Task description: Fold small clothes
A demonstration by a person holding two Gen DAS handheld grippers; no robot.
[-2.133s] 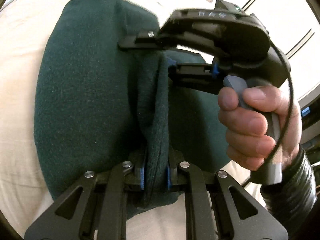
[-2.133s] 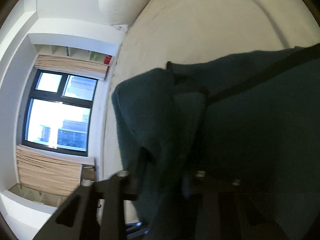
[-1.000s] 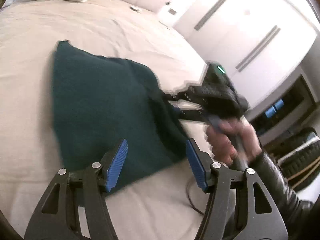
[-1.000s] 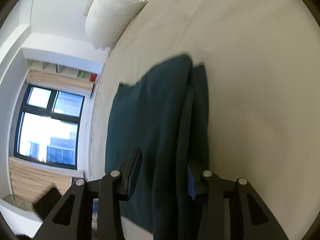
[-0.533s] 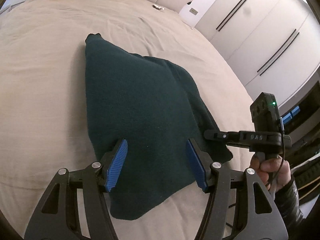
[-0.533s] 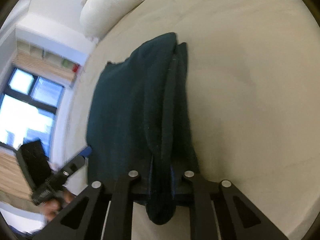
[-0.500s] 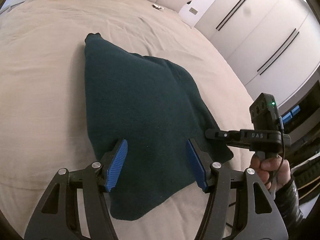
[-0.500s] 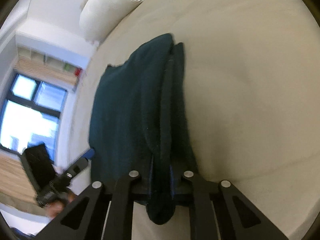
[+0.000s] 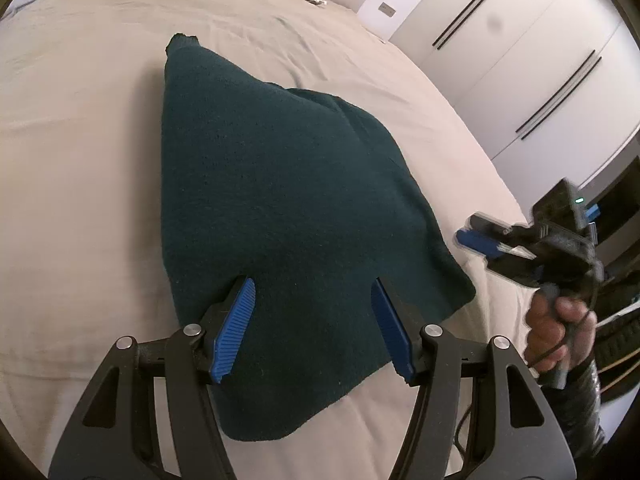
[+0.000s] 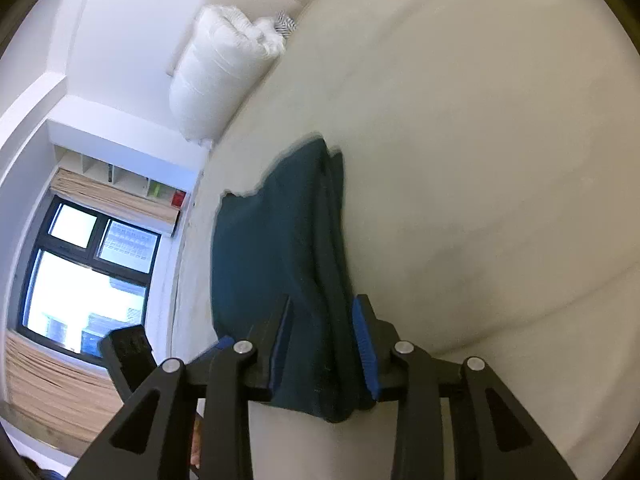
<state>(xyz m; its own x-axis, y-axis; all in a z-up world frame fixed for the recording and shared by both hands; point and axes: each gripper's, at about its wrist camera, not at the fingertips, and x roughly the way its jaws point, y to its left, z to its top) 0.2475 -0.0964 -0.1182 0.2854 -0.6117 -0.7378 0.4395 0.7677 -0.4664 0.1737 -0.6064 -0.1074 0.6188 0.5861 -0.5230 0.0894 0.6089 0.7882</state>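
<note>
Readable text: none in either view.
Right gripper body: any marking is blurred past reading; only a small green light shows on its top.
Left gripper fingers: plain black, blue ribbed pads, no lettering.
Garment under the left jaws: plain dark green, no label showing.
Shelf items far left of the right jaws: too small to read.

A beige bed carries a folded dark green garment and white pillows.
</note>
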